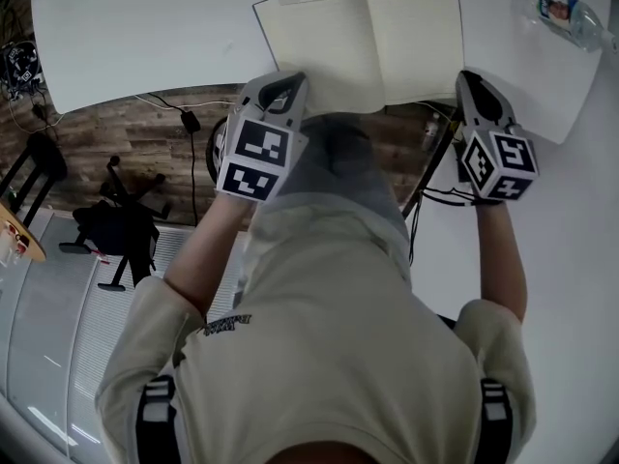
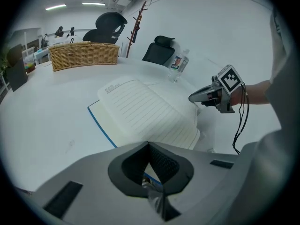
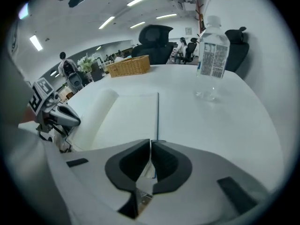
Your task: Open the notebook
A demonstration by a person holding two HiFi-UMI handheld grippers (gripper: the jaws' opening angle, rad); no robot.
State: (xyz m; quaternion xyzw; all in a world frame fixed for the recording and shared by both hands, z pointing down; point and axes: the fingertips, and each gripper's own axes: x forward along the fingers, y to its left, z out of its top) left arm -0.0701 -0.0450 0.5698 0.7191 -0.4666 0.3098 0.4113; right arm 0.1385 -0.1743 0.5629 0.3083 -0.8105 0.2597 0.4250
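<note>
The open notebook (image 1: 363, 37) fills the middle of the table (image 1: 135, 37), with the left gripper (image 1: 288, 80) and right gripper (image 1: 470, 77) at its near corners. Bare surface spreads to its left. A water bottle (image 1: 571, 15) stands apart on the right, and a wicker basket (image 2: 84, 55) sits far behind.

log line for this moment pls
notebook open on table | left tool shut at near-left corner | right tool shut on notebook right edge | opening looks done

Bottle (image 1: 571, 15) runs off the right edge; its label (image 1: 556, 6) is unreadably small.

A water bottle (image 3: 213, 55) stands on the white table (image 3: 234, 121) — wicker basket (image 2: 84, 55) farther off, office chairs (image 3: 154, 36) behind.
</note>
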